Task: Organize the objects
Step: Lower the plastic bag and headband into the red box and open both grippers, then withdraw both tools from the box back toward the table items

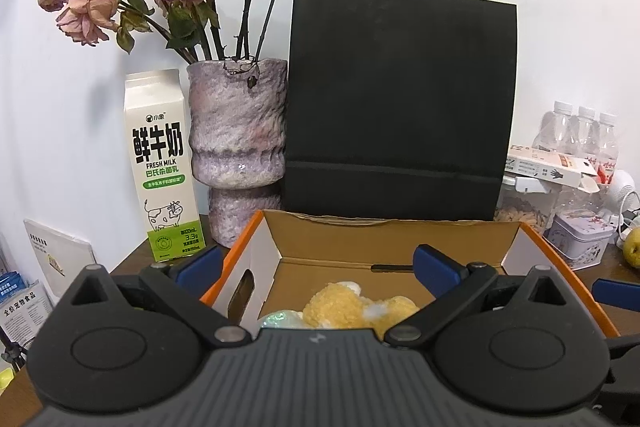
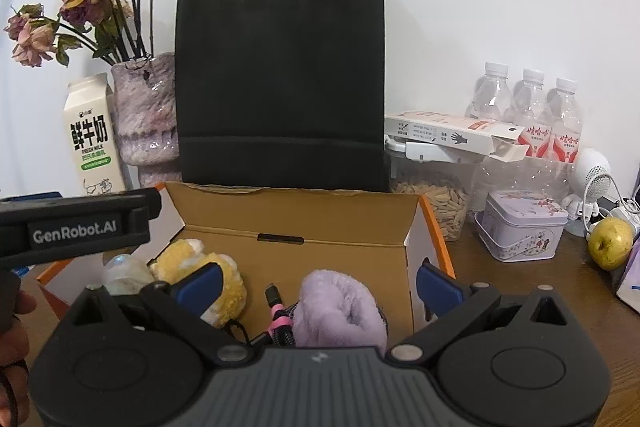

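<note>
cardboard box [image 2: 304, 211]: open top, orange rim, stands in front of black bag [image 2: 280, 75], prob. so both grippers reach in easy.
in box: yellow plush [image 2: 230, 287], purple cloth [image 2: 340, 311], cable [image 2: 276, 297].
left gripper [image 1: 320, 267]: jaws fully apart, holds nothing, over box.
right gripper [image 2: 320, 281]: same, wide, empty, above cloth.
jar [image 2: 436, 203]: seeds inside, beside box.

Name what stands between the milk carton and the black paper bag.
A purple vase of dried roses stands between the milk carton and black paper bag; both wrist views show it.
</note>
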`<state>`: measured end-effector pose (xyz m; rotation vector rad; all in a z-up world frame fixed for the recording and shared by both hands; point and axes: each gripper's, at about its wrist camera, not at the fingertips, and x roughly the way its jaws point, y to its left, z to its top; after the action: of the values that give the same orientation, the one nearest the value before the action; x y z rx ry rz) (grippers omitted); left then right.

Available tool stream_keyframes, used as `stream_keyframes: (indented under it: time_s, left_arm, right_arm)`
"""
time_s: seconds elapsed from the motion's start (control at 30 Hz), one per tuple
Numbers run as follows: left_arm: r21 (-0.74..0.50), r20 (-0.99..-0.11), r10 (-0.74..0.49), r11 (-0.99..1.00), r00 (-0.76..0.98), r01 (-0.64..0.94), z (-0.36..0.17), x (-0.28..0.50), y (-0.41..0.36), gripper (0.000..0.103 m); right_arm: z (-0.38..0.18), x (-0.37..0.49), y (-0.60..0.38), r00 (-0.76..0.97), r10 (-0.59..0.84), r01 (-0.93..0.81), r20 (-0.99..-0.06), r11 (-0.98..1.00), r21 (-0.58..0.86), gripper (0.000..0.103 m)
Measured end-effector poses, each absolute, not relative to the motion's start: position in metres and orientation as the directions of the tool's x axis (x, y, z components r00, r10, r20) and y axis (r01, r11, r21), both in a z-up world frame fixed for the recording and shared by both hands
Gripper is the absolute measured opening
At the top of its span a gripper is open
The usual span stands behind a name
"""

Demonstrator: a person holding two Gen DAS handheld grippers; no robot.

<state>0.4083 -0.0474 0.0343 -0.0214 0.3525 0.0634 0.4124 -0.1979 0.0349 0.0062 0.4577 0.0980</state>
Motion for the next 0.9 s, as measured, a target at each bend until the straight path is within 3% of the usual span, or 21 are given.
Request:
stream_keyframes:
  time_s: [0.9]
  left_arm:
    - [-0.055,-0.324,0.051,0.996,0.945,-0.073,0.048,0.33,-0.027,0.103]
  right_arm:
    - [0.046,0.346,-0.194,0.897,0.078,-0.119,-0.434,0.991,-0.067,0.103]
